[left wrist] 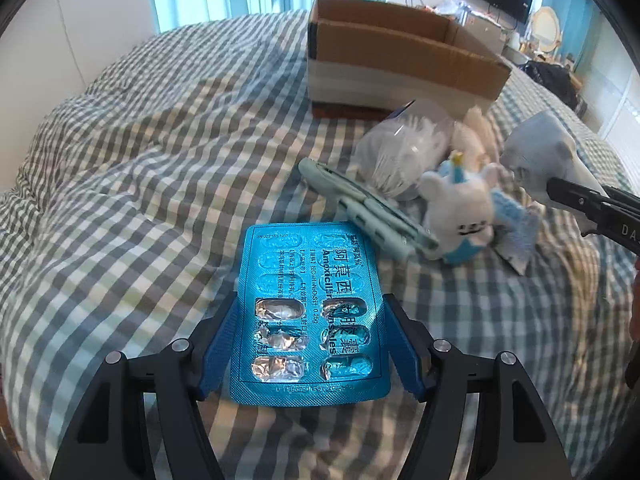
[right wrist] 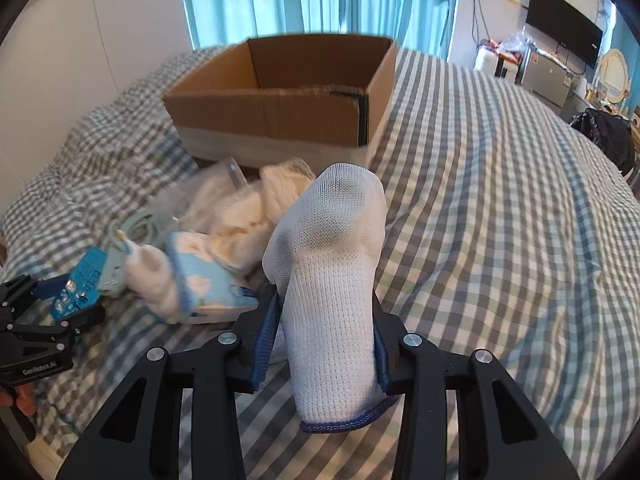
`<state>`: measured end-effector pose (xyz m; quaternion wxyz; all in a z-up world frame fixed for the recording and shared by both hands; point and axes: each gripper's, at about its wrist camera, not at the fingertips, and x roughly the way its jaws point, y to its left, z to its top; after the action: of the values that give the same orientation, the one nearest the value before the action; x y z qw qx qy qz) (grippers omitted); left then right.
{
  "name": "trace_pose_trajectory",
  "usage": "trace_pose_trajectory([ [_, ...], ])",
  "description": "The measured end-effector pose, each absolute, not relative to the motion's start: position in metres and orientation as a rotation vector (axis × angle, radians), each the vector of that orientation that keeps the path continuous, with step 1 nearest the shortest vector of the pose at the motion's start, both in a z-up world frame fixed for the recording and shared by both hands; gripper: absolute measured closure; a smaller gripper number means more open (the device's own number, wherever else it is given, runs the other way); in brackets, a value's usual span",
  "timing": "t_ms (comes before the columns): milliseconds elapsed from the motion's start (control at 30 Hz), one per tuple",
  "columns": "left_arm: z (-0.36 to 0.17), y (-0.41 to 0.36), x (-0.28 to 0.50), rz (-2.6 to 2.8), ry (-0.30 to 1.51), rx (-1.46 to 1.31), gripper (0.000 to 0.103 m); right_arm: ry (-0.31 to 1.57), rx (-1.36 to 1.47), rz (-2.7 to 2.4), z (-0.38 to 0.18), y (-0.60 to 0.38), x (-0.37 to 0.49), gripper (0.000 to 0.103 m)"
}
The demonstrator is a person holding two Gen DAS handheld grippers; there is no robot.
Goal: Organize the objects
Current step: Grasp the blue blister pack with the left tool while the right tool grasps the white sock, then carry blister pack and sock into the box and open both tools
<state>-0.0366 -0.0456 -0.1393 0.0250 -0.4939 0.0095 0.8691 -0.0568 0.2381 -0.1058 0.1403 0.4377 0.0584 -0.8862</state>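
While the left gripper pinches the blister pack by its long edges and the right gripper clamps the sock, the open box lies straight ahead of both. The sock points lengthwise at it, and the right gripper seems nearer (a judgement only).

Left gripper and right gripper — black linkages, silver screws, ribbed blue pads
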Motion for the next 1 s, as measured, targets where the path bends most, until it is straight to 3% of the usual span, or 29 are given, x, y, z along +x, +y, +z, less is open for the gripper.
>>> trace_pose_trajectory([
  [600,-0.039,-0.030,-0.002,2.817,-0.003,-1.168,0.033,0.206,0.981,-2.662,-0.004,0.231,0.024,0.065],
  [1000,0.029,-0.017,-0.030,2.851,-0.039,-0.931,0.033,0.254,0.810,-2.678,0.059,0.219,0.031,0.065],
])
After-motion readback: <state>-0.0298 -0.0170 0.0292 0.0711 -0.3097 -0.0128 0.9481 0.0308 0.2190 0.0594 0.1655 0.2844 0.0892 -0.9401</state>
